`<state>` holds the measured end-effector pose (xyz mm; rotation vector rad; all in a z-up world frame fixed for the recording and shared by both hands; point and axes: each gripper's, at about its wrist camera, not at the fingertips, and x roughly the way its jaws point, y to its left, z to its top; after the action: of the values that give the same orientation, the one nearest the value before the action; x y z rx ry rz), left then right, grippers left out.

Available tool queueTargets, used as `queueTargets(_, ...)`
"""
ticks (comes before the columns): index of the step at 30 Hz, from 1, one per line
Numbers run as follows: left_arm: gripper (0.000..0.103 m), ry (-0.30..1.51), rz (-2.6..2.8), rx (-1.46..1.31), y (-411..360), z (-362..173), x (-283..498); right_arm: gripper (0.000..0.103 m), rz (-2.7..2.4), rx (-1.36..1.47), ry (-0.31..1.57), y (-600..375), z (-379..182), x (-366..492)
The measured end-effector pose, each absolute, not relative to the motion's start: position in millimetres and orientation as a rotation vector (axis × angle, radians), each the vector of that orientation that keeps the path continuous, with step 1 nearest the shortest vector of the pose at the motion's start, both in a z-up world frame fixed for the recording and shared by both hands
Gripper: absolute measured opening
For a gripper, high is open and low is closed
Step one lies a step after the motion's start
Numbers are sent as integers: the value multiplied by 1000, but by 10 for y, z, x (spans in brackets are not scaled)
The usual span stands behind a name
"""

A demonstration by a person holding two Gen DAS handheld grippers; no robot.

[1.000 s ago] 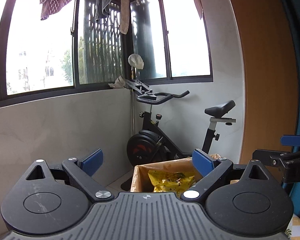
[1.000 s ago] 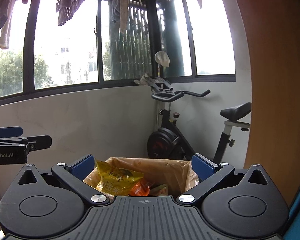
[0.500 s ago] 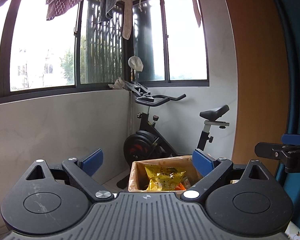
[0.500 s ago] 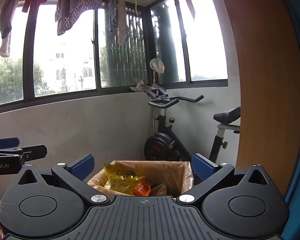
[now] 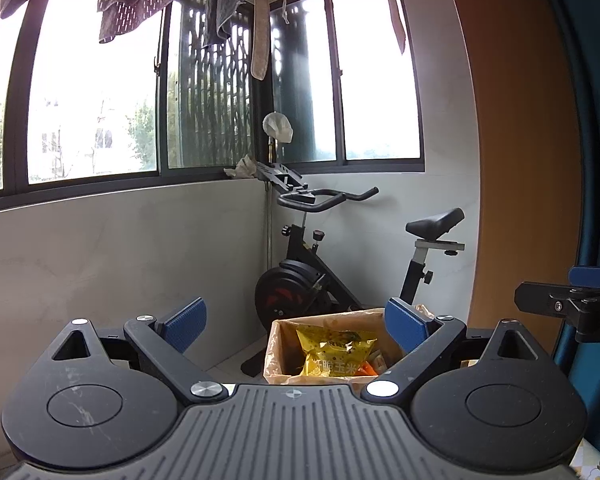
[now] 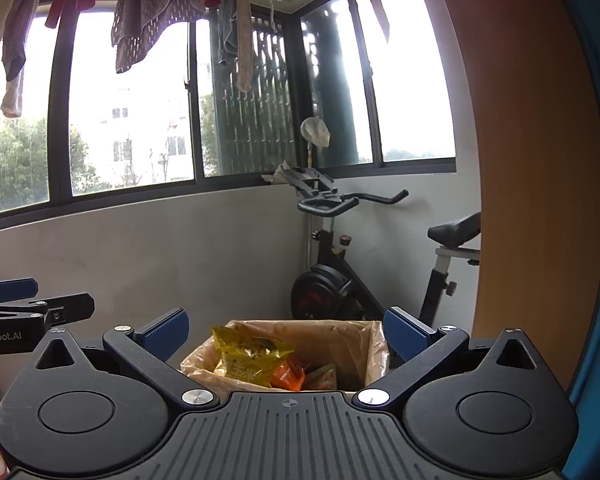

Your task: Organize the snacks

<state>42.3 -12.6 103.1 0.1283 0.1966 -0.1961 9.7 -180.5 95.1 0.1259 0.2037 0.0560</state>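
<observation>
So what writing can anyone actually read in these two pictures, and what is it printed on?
"nRobot.AI": white letters on the side of the left tool, cut off at the right wrist view's edge.
"玉米": on the yellow snack bag in the lined cardboard box; its remaining print is too blurred to read.
Orange packet beside the bag: print too small to read.
Right tool: no writing visible.

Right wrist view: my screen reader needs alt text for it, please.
Open, empty right tongs point at a lined box of snacks, with a yellow bag on top. An exercise bike stands behind it under windows hung with laundry; the left tongs show at the left edge.
</observation>
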Motion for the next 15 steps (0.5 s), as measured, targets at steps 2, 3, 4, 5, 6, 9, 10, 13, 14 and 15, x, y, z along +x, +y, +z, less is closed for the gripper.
queueTargets(2, 97, 197, -198, 128, -122, 1021, 417, 103, 54, 126, 206, -1806, 949, 84)
queueTargets(3, 97, 198, -198, 127, -122, 1019, 413, 103, 55, 127, 207, -1808, 943, 81)
queueTargets(4, 97, 199, -198, 127, -120, 1016, 410, 103, 57, 129, 209, -1810, 939, 84)
queueTargets(5, 97, 201, -198, 125, -114, 1010, 408, 103, 57, 130, 210, -1811, 937, 87)
queueTargets(6, 97, 202, -198, 124, -107, 1006, 408, 103, 56, 130, 211, -1811, 934, 89)
queueTargets(9, 97, 209, -198, 121, -90, 1012, 424, 103, 53, 128, 213, -1815, 930, 95)
queueTargets(10, 97, 210, -197, 121, -89, 1010, 427, 103, 52, 129, 215, -1812, 942, 113)
queueTargets(13, 97, 215, -196, 119, -84, 995, 422, 103, 50, 132, 218, -1821, 925, 111)
queueTargets(14, 97, 216, -195, 118, -90, 986, 418, 103, 48, 132, 220, -1822, 920, 114)
queueTargets(15, 97, 218, -193, 118, -91, 982, 416, 103, 48, 132, 221, -1826, 911, 117)
